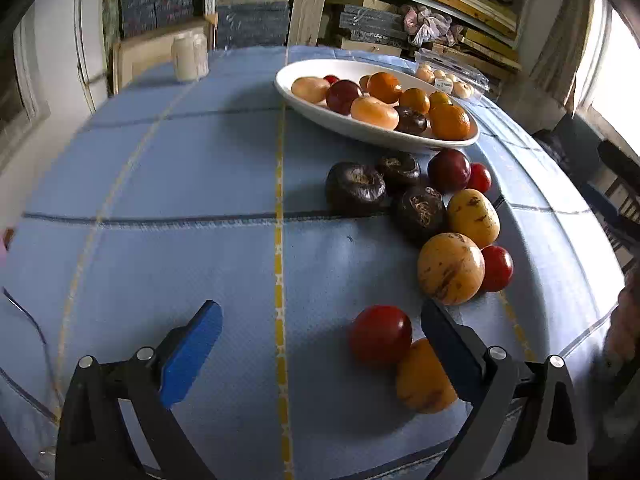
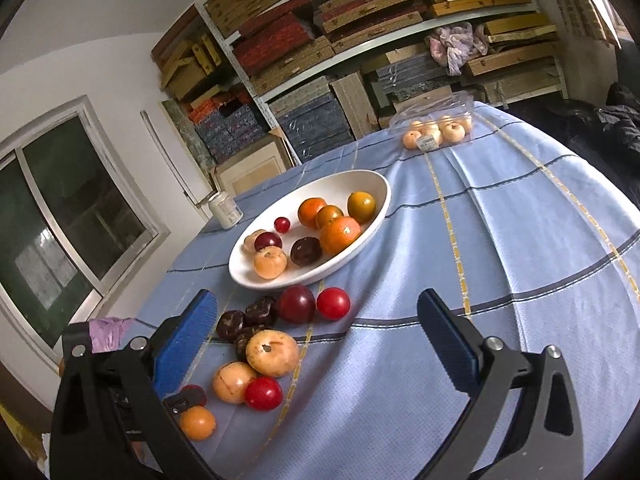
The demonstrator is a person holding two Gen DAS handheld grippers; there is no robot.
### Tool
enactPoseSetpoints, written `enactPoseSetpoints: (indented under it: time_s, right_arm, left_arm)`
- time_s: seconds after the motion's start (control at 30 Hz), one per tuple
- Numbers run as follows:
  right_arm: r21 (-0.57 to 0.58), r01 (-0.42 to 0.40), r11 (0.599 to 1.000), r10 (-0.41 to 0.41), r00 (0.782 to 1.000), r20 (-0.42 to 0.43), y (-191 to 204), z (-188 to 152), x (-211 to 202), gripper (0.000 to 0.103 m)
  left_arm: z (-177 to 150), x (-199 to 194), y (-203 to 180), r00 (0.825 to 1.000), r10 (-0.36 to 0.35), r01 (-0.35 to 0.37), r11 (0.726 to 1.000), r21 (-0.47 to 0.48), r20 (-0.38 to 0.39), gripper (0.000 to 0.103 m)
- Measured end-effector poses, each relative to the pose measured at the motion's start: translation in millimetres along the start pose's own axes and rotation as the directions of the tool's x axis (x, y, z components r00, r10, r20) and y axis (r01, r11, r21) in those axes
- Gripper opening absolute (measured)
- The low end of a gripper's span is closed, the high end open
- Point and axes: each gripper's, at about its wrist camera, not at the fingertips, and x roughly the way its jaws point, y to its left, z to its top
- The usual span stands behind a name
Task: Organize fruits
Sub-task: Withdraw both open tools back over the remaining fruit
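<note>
A white oval bowl (image 1: pixel 304 114) (image 2: pixel 372 184) holds several fruits: oranges, pale yellow ones, dark red and dark brown ones. Loose fruit lies on the blue cloth in front of it: dark brown fruits (image 1: pixel 355 187) (image 2: pixel 231 324), a dark red plum (image 1: pixel 449 169) (image 2: pixel 296 303), yellow speckled fruits (image 1: pixel 450 268) (image 2: pixel 272 352) and red tomatoes (image 1: pixel 381 334) (image 2: pixel 333 303). My left gripper (image 1: pixel 320 320) is open just above the cloth, with a red tomato and an orange-yellow fruit (image 1: pixel 422 380) near its right finger. My right gripper (image 2: pixel 318 312) hangs open above the cloth, nothing between its fingers.
A clear plastic box of pale round fruits (image 1: pixel 448 78) (image 2: pixel 436 130) sits behind the bowl. A white jar (image 1: pixel 188 58) (image 2: pixel 225 210) stands at the table's far left. Shelves of stacked boxes (image 2: pixel 360 40) rise behind the table. A window (image 2: pixel 60 208) is on the left wall.
</note>
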Motion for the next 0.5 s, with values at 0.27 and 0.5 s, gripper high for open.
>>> enactPoseSetpoints:
  time_s: [0.27,0.5]
  right_arm:
    - [-0.06,-0.001,0.998,0.0,1.0,-0.025,12.1,-4.0,3.8,0.098]
    - [-0.074,0.01,0.997,-0.012,0.999,-0.034,15.3,-5.4,5.8,0.098]
  left_arm:
    - [-14.4,-14.2,-3.8,0.997,0.063,-0.064,0.998,0.019,0.034,0.1]
    - [-8.3,-6.5,-23.4,0.998,0.058,-0.06,0.991,0.116,0.024,0.097]
